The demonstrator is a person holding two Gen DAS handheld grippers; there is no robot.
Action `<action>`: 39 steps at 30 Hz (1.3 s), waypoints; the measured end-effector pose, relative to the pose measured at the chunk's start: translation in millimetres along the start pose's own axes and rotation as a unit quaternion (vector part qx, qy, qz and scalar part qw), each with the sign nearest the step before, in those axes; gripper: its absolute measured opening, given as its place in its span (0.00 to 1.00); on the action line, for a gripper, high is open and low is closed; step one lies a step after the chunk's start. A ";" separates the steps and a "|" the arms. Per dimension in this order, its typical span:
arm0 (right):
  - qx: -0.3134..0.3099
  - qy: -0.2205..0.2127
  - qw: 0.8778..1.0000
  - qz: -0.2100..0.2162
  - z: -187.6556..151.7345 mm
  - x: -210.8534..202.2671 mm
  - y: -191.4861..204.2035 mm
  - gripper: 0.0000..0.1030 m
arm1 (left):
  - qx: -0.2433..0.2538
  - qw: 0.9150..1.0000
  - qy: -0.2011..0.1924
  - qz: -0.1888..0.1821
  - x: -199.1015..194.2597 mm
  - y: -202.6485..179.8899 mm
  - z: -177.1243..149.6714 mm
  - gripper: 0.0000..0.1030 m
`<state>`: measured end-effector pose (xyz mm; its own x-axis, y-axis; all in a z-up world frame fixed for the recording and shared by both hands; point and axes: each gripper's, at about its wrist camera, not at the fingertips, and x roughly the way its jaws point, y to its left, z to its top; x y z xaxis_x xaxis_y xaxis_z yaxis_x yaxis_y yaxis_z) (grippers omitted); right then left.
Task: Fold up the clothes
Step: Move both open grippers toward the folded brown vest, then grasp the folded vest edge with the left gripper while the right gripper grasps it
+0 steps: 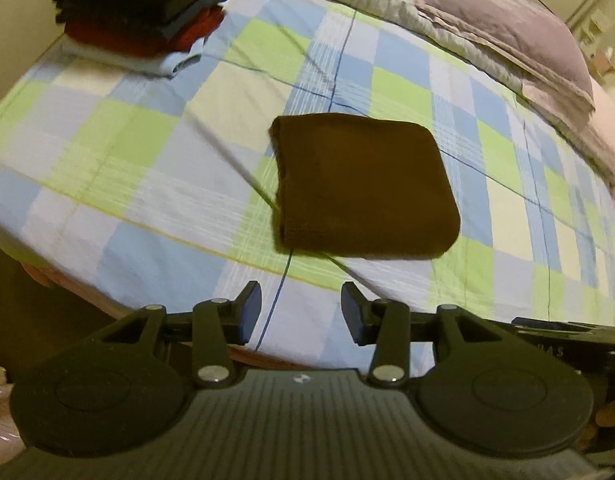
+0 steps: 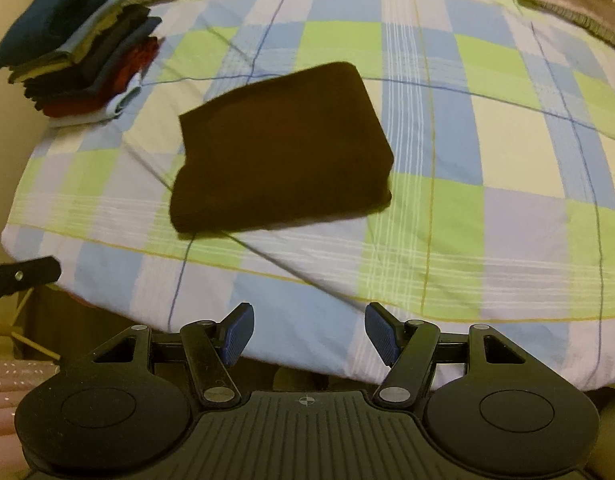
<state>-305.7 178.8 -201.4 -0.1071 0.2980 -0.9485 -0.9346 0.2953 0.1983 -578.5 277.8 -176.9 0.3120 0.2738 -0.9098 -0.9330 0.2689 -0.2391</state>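
Note:
A dark brown garment (image 1: 363, 188), folded into a neat rectangle, lies flat on the checked bedsheet (image 1: 155, 184). It also shows in the right wrist view (image 2: 279, 148). My left gripper (image 1: 301, 300) is open and empty, held back above the bed's near edge, short of the garment. My right gripper (image 2: 307, 322) is open and empty, also back near the front edge, with the garment ahead and slightly left. Part of the left gripper's body (image 2: 19, 276) shows at the left edge of the right wrist view.
A stack of folded clothes (image 1: 139, 8) in dark, red and light blue sits at the bed's far left corner, also in the right wrist view (image 2: 75, 44). A grey blanket (image 1: 447, 40) and a mauve pillow (image 1: 515, 36) lie along the far side.

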 end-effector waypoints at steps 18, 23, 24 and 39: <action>0.050 -0.099 0.991 0.075 78.4 100.9 -120.3 0.63 | -0.096 0.991 -0.047 -0.080 156.1 31.5 37.0 0.47; 0.065 -0.087 0.987 0.117 97.8 118.8 -140.4 0.63 | -0.115 0.987 -0.052 -0.104 178.3 39.7 54.1 0.48; 0.070 -0.085 0.986 0.122 101.3 122.1 -142.8 0.63 | -0.118 0.986 -0.050 -0.106 182.7 41.7 57.7 0.48; 0.114 -0.044 0.975 0.185 146.5 168.7 -167.3 0.63 | -0.226 0.958 -0.022 -0.177 228.6 84.9 73.1 0.56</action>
<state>-117.7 312.7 -358.3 -0.3835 0.4960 -0.7790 -0.7367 0.3444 0.5820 -573.2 430.7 -380.4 0.6212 0.2816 -0.7313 -0.7461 -0.0730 -0.6618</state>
